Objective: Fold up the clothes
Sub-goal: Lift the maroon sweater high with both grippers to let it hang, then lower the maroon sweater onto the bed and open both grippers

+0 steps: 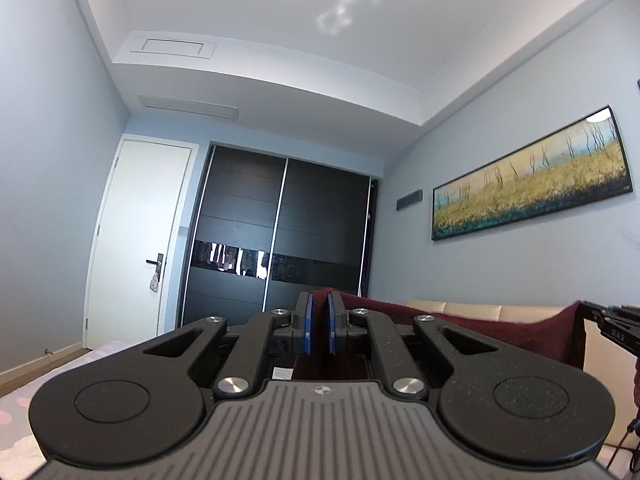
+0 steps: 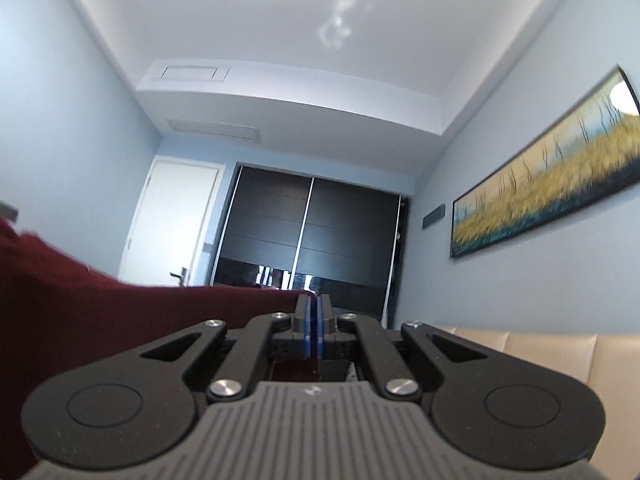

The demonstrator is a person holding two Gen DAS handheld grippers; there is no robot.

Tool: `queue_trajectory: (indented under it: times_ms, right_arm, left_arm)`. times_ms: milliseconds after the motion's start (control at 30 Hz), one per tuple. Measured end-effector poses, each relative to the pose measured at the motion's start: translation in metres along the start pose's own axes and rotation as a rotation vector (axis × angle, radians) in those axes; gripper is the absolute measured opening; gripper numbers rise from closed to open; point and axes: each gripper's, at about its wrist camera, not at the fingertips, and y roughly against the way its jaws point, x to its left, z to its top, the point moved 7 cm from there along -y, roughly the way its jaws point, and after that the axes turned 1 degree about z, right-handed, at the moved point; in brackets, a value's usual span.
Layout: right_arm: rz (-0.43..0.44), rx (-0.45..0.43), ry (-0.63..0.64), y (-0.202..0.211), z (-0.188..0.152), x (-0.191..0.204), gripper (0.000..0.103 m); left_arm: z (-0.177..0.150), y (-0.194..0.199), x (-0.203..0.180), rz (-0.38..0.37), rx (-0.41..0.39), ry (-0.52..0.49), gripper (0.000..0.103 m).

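Left gripper [image 1: 319, 322], black two-finger unit with blue pads: jaws nearly closed, pinching a bunched fold of the dark red knitted garment [image 1: 460, 322], which pokes up between the fingertips and runs off to its right. At that far right edge sits part of another black gripper body, presumably the right one, with the cloth hanging below it.

Right gripper [image 2: 313, 322], same build: jaws drawn narrow, blue pads almost meeting, a thin edge of the same dark red garment [image 2: 100, 312] caught between them. Cloth spreads to its left as a broad sagging sheet rising toward the frame edge; some shows beneath the fingers too.

Both units point slightly above level, toward a dark sliding-door wardrobe [image 1: 280, 232] ahead, a white door [image 1: 140, 236] left of it, and a long framed landscape painting [image 1: 532, 180] on the wall to the right. Cream padded headboard [image 2: 540, 356] lies low, right of the right gripper. Pale bedding [image 1: 16, 420] is visible low left of the left gripper.

Judgement: garment held up by two points along one edge, spread between the hands; the step appears to be lifting and stretching before a fold. Lower hem not visible.

Next move likely calls for keeping both pinches firm, the held edge taut and level, then laying the cloth flat on the bed.
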Motion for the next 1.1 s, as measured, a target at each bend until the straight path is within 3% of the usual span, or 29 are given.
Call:
queue_trajectory:
  times_ms: [267, 433, 533, 633, 867, 1100]
  right_arm:
    - [0.034, -0.061, -0.026, 0.039, 0.007, 0.011, 0.004]
    - [0.051, -0.063, 0.0, 0.032, 0.004, 0.019, 0.004]
    - [0.061, -0.007, 0.017, 0.008, -0.013, 0.022, 0.004]
    - [0.08, 0.114, 0.023, -0.025, -0.052, 0.025, 0.004]
    - [0.135, 0.466, 0.064, -0.11, -0.186, 0.043, 0.004]
    - [0.145, 0.767, 0.073, -0.198, -0.32, 0.064, 0.004]
  left_arm:
    - [0.01, 0.034, 0.003, 0.019, -0.065, 0.01, 0.006]
    - [0.003, 0.021, 0.001, 0.041, -0.05, -0.043, 0.006]
    - [-0.026, -0.011, 0.009, 0.077, 0.063, -0.081, 0.006]
    - [-0.07, -0.05, 0.02, 0.089, 0.225, -0.117, 0.006]
    - [-0.209, -0.158, 0.046, 0.093, 0.595, -0.275, 0.006]
    - [-0.335, -0.246, 0.079, 0.136, 0.818, -0.366, 0.006]
